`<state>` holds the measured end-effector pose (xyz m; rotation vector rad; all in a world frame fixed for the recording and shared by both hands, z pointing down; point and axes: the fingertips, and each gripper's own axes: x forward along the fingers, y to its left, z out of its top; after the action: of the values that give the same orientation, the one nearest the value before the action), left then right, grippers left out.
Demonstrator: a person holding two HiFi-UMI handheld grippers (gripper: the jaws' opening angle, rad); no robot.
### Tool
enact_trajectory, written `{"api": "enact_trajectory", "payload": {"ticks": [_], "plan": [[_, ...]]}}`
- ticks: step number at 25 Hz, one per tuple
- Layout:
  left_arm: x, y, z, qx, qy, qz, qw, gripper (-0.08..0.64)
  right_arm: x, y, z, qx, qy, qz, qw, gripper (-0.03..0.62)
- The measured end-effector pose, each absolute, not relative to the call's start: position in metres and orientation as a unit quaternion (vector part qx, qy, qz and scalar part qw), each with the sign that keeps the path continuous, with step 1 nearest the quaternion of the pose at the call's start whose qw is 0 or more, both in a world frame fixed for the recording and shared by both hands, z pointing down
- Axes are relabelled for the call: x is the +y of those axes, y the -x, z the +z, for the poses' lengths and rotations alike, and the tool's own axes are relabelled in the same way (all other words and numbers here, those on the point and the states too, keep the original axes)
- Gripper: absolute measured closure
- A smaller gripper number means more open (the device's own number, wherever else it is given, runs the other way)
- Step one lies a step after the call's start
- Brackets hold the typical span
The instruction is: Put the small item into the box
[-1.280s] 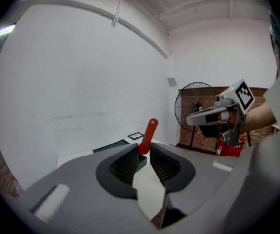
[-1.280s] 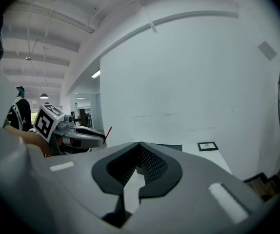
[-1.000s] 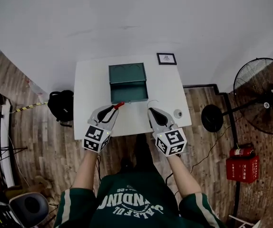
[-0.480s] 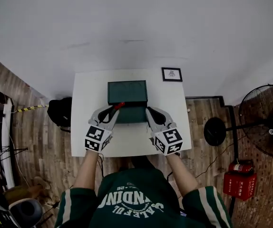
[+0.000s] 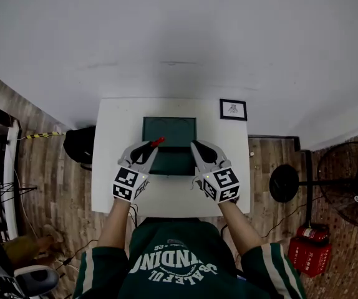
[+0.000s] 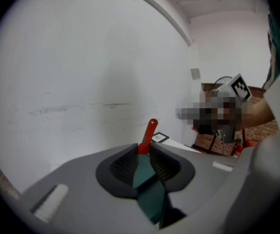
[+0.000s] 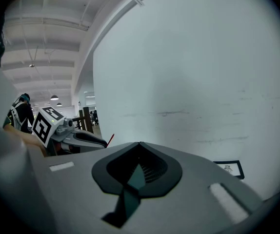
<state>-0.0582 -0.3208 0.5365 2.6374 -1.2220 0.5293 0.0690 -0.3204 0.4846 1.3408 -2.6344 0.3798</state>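
A dark green open box sits mid-table on the white table. My left gripper hangs over the box's left part, shut on a small red item that sticks out past the jaw tips. In the left gripper view the red item stands up from between the pads, with the green box showing below. My right gripper is over the box's right part, its jaws shut with nothing in them. The right gripper view shows the left gripper and the red item.
A small framed picture stands at the table's back right corner. A white wall rises just behind the table. On the wooden floor are a black bag at the left, a fan and a red box at the right.
Both grippers have moved forward from the table's front part to over the box. The left one still holds the red item. The head view has shifted, so the table sits lower in it.
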Motion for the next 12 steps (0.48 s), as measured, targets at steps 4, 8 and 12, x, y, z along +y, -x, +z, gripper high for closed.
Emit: {"api": "enact_trajectory", "payload": {"ticks": [4,8,12], "plan": [[-0.328,0.06,0.539,-0.397,-0.894,0.188,0.092,0.434,-0.327,-0.065,0.487,-0.877,-0.455,0.133,0.085,0.591],[-0.331,0.059,0.548,-0.38,-0.898,0.202,0.093,0.434,-0.328,-0.066,0.498,-0.872,-0.459,0.14,0.099,0.591],[-0.326,0.056,0.567,-0.361,-0.9,0.224,0.102,0.434,-0.323,-0.067,0.518,-0.864,-0.465,0.158,0.109,0.591]]}}
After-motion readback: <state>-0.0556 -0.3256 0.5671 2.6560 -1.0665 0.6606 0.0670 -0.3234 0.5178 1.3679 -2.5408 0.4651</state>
